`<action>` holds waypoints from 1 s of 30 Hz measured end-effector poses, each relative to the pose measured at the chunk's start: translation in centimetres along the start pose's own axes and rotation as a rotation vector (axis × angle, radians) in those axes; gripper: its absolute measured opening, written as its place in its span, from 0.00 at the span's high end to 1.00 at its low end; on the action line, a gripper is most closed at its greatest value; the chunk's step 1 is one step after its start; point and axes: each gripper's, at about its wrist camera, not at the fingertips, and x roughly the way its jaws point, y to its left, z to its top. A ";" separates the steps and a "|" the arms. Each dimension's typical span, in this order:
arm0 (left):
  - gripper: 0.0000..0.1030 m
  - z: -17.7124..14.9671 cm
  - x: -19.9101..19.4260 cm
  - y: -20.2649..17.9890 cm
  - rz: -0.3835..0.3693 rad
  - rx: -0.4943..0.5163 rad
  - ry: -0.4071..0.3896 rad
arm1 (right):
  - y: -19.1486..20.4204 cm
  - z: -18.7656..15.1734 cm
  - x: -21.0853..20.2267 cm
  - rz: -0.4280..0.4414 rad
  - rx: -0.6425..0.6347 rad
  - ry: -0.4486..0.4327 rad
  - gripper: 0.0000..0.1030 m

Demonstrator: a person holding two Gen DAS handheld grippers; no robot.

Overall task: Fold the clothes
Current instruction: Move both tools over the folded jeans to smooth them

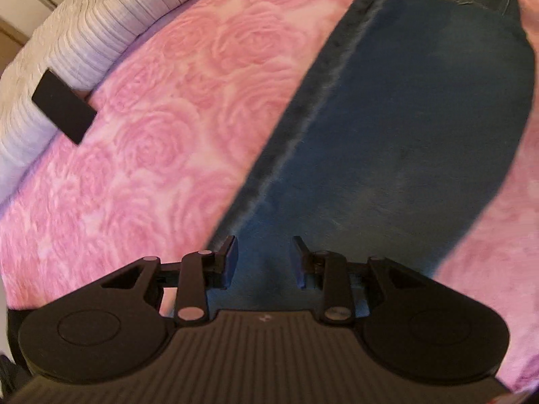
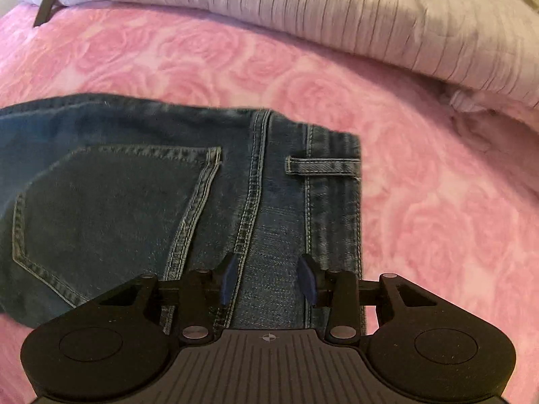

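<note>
Jeans (image 2: 134,202) lie flat on a pink rose-patterned blanket (image 2: 421,202), already doubled lengthwise by the look of it, with the back pocket (image 2: 111,208) up. The leg (image 1: 404,128) runs away from the left gripper toward the far end, where the pocket shows small; the waistband (image 2: 333,202) sits under the right gripper. A white ribbed quilt (image 2: 337,17) is bunched along the far side of the blanket, and a small black flat object (image 1: 62,106) rests against it, well apart from the denim.

The left gripper (image 1: 266,262) has its jaws moderately apart with nothing between them, poised above the lower leg. The right gripper (image 2: 269,281) is likewise parted and empty, straddling the strip between the yoke seam and the waistband, near a belt loop (image 2: 320,165). Whether either pad touches cloth cannot be told.

Judging ahead, the likely move is a pinch at both ends to fold the leg up. The risk is catching only the top layer of denim, so the lower layer drags and the fold skews. Thick seams at the waistband may keep the right jaws from closing firmly, letting the heavy cloth slip. The plush blanket could also bunch up into a low grip.
</note>
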 end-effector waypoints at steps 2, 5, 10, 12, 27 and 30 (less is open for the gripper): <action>0.70 -1.6 -1.3 -0.3 0.012 -0.025 0.022 | 1.0 0.2 -1.7 -0.009 -0.035 -0.047 0.62; 0.66 -4.6 -3.0 -0.3 0.046 -0.067 0.057 | 3.9 0.4 -3.0 -0.005 -0.105 -0.085 0.61; 0.58 -11.0 -4.9 1.4 0.103 -0.143 0.143 | 8.9 0.9 -4.9 0.005 -0.223 -0.143 0.61; 0.54 -13.4 -5.1 2.5 0.123 -0.165 0.164 | 12.2 0.8 -5.2 -0.006 -0.314 -0.160 0.54; 0.49 -20.8 0.4 14.0 -0.003 -0.094 -0.144 | 36.1 6.4 -4.1 0.007 -0.505 -0.158 0.27; 0.50 -19.9 2.1 16.2 -0.033 -0.142 -0.187 | 37.5 9.5 -1.5 -0.030 -0.364 -0.116 0.27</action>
